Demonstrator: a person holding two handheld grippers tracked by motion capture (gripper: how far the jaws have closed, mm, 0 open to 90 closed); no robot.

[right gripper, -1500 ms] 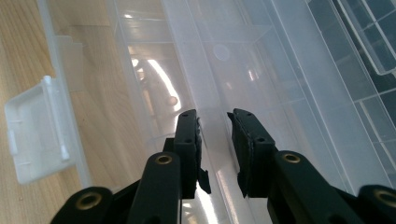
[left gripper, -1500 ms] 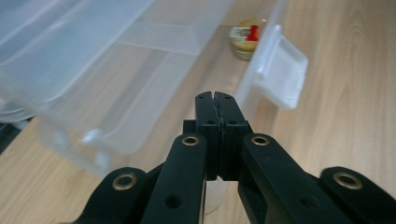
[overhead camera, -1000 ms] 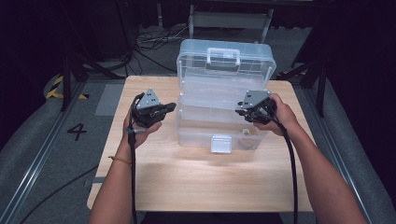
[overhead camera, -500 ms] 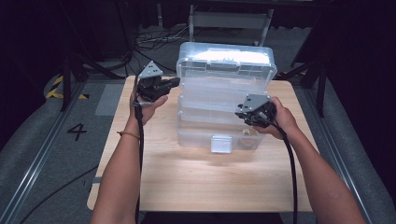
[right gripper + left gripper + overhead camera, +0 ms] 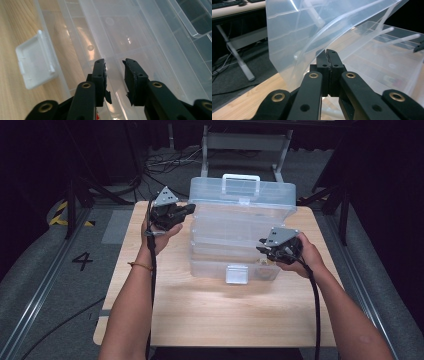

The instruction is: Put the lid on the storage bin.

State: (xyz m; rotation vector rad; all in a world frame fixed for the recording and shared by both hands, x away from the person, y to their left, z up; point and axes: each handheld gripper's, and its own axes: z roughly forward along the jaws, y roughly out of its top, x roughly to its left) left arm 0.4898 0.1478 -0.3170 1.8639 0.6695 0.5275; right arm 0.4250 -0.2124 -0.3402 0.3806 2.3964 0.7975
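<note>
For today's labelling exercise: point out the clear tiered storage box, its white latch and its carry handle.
clear tiered storage box [image 5: 235,227], high view, middle tier's front wall
white latch [image 5: 236,274], high view, flap's centre
carry handle [image 5: 240,178], high view, top bar

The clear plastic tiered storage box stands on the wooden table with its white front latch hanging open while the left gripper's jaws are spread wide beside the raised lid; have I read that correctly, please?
Not quite: the left gripper has its jaws pressed shut, as the left gripper view shows. The rest holds: the clear plastic tiered storage box stands on the wooden table, its white front latch hangs open, and that gripper is beside the raised lid.
</note>
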